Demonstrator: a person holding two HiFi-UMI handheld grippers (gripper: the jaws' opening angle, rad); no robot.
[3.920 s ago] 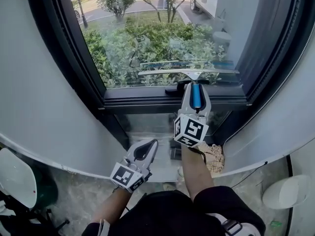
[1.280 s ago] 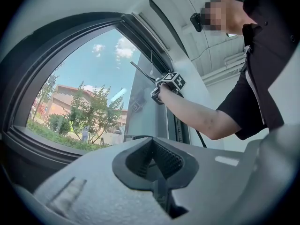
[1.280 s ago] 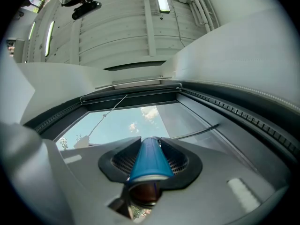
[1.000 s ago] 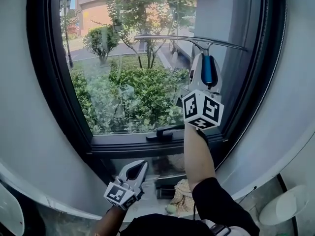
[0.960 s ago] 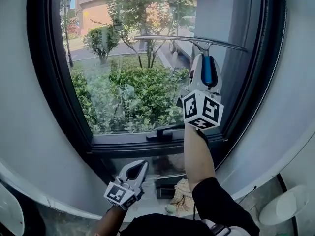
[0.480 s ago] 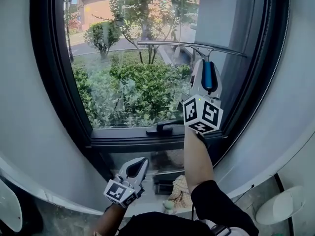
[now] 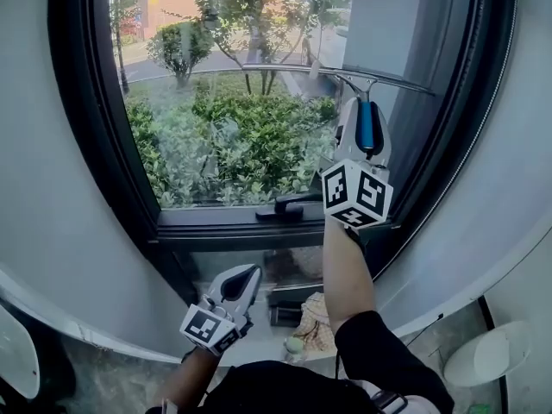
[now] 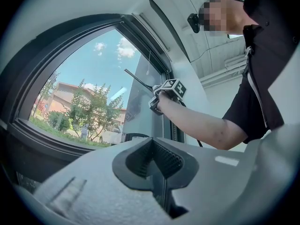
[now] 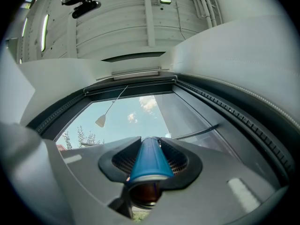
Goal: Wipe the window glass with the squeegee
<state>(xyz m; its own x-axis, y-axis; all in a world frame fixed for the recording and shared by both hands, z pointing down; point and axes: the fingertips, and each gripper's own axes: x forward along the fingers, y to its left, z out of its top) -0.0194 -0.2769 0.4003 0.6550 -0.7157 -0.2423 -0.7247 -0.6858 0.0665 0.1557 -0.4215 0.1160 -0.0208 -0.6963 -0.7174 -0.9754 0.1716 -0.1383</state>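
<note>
My right gripper (image 7: 364, 128) is raised to the window glass (image 7: 241, 102) and shut on the blue handle (image 7: 366, 129) of the squeegee. The squeegee's long blade (image 7: 341, 73) lies level against the right half of the pane, well above the sill. In the right gripper view the blue handle (image 9: 149, 159) fills the gap between the jaws, and the blade (image 9: 197, 133) shows beyond. My left gripper (image 7: 237, 285) hangs low below the sill, shut and holding nothing. In the left gripper view its jaws are closed together, and the right gripper (image 8: 164, 91) with the blade (image 8: 137, 79) shows at the glass.
A dark window frame (image 7: 86, 136) rings the pane, with a black handle (image 7: 285, 205) on the lower rail. A crumpled cloth (image 7: 315, 326) lies on the floor under the sill. A white round object (image 7: 479, 356) sits at the lower right. Grey curved walls flank the window.
Since 3.9 s ago the squeegee has gone from the pane's bottom up to its upper part. Over the last second it has held near the same height. The left gripper stays low.
</note>
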